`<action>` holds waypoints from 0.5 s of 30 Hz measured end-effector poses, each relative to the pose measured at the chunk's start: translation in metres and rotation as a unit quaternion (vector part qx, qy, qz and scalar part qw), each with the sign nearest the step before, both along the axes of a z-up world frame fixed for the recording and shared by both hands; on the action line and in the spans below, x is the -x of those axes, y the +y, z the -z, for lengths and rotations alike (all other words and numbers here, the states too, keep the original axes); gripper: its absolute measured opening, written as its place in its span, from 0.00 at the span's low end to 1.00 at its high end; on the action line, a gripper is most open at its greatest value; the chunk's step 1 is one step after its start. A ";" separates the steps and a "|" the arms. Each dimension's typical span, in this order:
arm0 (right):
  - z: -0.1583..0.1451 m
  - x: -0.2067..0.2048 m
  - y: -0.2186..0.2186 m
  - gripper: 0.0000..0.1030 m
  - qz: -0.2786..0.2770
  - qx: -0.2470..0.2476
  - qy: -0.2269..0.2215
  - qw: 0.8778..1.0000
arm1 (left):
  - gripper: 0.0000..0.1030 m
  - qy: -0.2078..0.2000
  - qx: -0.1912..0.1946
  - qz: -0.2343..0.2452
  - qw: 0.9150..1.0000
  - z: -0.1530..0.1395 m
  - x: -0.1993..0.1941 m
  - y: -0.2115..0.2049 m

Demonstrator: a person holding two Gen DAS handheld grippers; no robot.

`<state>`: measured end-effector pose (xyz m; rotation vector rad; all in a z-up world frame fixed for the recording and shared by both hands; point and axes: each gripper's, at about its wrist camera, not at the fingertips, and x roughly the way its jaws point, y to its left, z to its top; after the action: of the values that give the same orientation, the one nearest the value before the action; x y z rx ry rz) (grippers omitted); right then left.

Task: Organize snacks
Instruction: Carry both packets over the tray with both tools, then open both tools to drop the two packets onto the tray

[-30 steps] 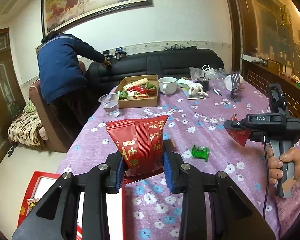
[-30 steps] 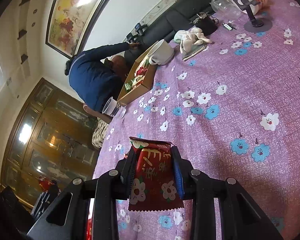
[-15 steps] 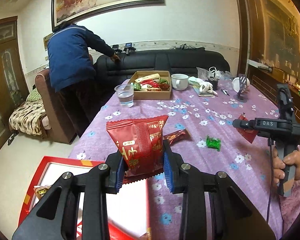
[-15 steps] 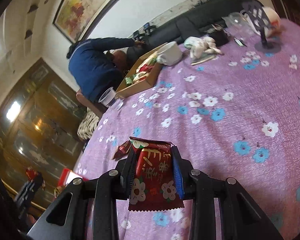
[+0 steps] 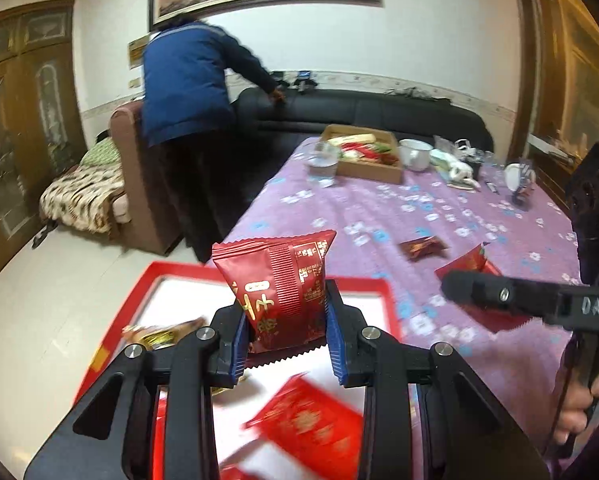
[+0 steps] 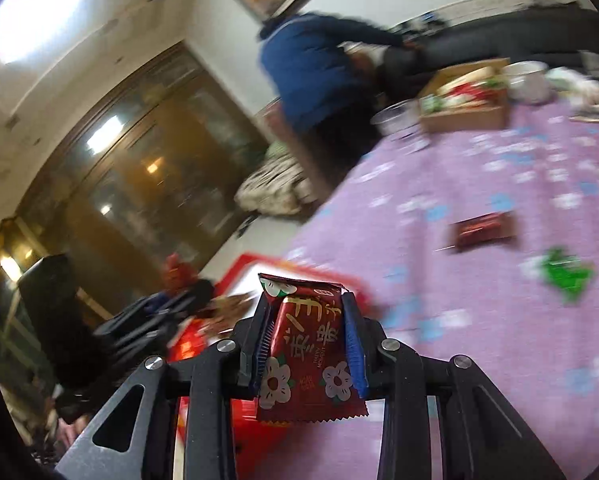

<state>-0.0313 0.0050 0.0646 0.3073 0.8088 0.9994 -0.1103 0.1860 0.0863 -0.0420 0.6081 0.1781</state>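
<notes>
purple floral tablecloth [image 5: 479, 216] beyond; left claw [image 5: 285, 330] grips red packet [image 5: 279, 280], right claw [image 6: 307, 346] clamps flowered packet [image 6: 307, 360].

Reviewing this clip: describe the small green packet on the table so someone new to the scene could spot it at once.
Start at the purple flowered tablecloth covering the big table. In the right wrist view, the green packet lies loose on the cloth, just right of and nearer than a dark red wrapped snack. It is the only green wrapper lying loose on the cloth; the other loose packets are red.
</notes>
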 end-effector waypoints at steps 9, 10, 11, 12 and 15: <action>0.026 0.020 0.077 0.32 -0.057 0.032 0.025 0.998 | 0.30 0.034 0.009 -0.042 0.999 0.023 0.012 0.036; 0.029 0.022 0.083 0.33 -0.065 0.038 0.027 0.997 | 0.30 0.036 0.008 -0.046 0.998 0.025 0.013 0.038; 0.030 0.024 0.086 0.35 -0.072 0.042 0.026 0.996 | 0.31 0.037 0.009 -0.049 0.998 0.027 0.015 0.041; 0.032 0.025 0.089 0.35 -0.076 0.047 0.023 0.996 | 0.33 0.040 0.010 -0.053 0.998 0.029 0.015 0.044; 0.029 0.028 0.090 0.38 -0.088 0.050 0.013 0.995 | 0.53 0.039 0.011 -0.066 0.997 0.030 0.017 0.051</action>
<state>-0.0595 0.0953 0.0358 0.1655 0.9186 1.1165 -0.1278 0.2370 0.0565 -0.0972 0.6850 0.3019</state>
